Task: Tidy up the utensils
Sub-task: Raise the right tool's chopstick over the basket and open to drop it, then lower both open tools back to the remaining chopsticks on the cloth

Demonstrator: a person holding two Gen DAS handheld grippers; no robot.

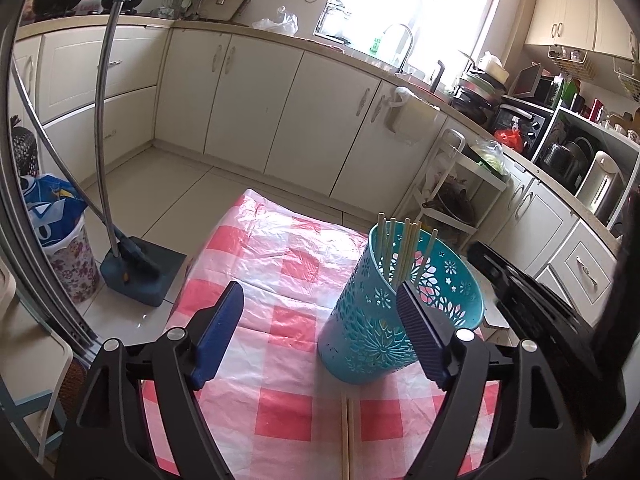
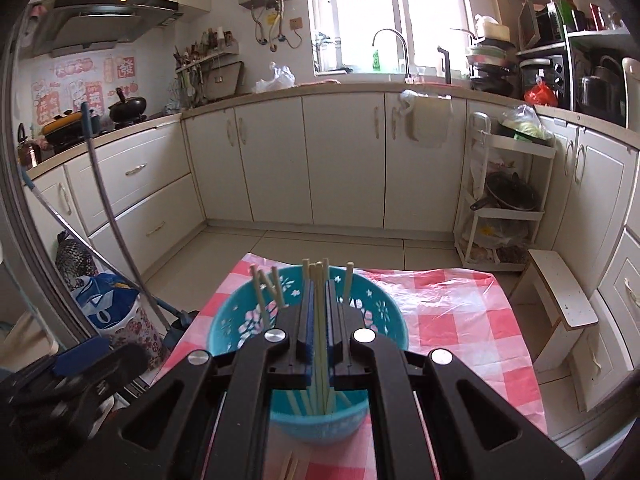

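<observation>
A teal cut-out holder (image 1: 368, 328) stands on the red-and-white checked tablecloth (image 1: 280, 264) with several pale chopsticks (image 1: 404, 248) upright in it. My left gripper (image 1: 320, 296) is open just left of the holder, with nothing between its blue pads; its right finger overlaps the holder's side. Two loose chopsticks (image 1: 345, 436) lie on the cloth below it. In the right wrist view my right gripper (image 2: 319, 292) is shut on a bundle of chopsticks (image 2: 319, 320) above the holder (image 2: 236, 312), their lower ends reaching down inside it. Other chopsticks (image 2: 264, 292) lean at the holder's left rim.
A broom and dustpan (image 1: 136, 268) and a floral bin (image 1: 68, 256) stand on the floor left of the table. A white stool (image 2: 560, 296) and a white trolley rack (image 2: 500, 200) stand to the right. Kitchen cabinets (image 2: 344, 160) run along the back.
</observation>
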